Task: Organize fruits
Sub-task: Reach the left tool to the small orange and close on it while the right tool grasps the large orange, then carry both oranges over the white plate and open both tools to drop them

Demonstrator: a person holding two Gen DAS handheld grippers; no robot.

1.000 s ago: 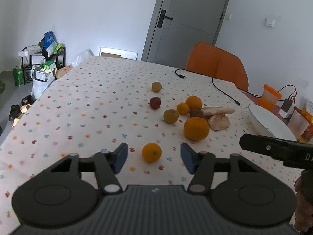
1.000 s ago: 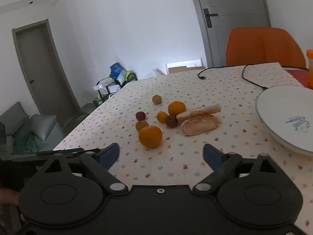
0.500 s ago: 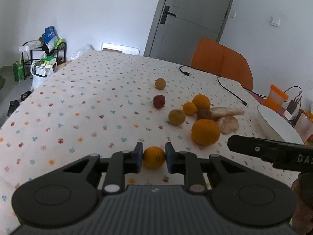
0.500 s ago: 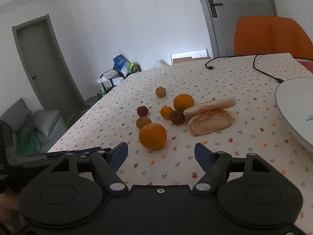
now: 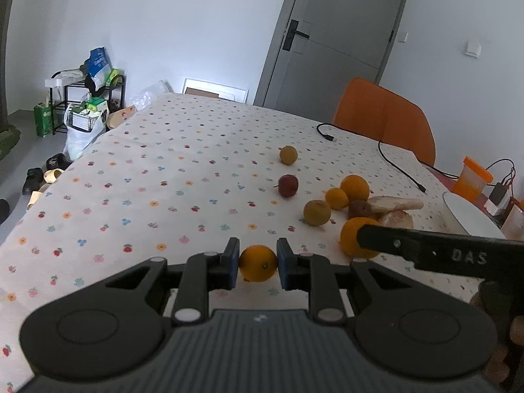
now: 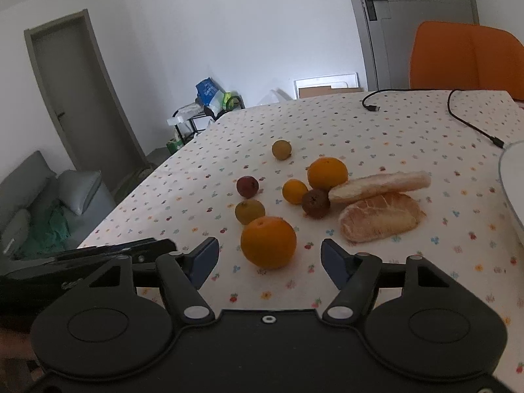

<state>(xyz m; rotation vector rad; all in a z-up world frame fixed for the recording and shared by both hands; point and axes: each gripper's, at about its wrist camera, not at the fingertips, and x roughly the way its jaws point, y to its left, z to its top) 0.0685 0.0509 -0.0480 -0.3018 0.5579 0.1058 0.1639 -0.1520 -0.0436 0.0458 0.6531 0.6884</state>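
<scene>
My left gripper [image 5: 257, 263] is shut on a small orange [image 5: 258, 262] low over the flowered tablecloth. My right gripper [image 6: 268, 257] is closing around a large orange [image 6: 268, 241] that sits between its blue pads without touching them. Farther back lie a yellow-green fruit [image 6: 249, 211], a dark red fruit [image 6: 247, 186], a small orange [image 6: 294, 191], a brown fruit [image 6: 315, 203], another orange [image 6: 327, 173] and a far yellow-green fruit [image 6: 281, 149]. In the left wrist view one right finger [image 5: 435, 252] crosses in front of the large orange [image 5: 353, 239].
Two bread pieces [image 6: 380, 216] lie right of the fruit. A white bowl [image 5: 471, 214] stands at the table's right side, with an orange-lidded jar [image 5: 473, 178] behind it. A black cable [image 6: 471, 124] runs across the far tablecloth. An orange chair [image 5: 383, 118] stands at the far edge.
My left gripper went from open to shut on the small orange. My right gripper moved toward the large orange and its jaws narrowed around it.
</scene>
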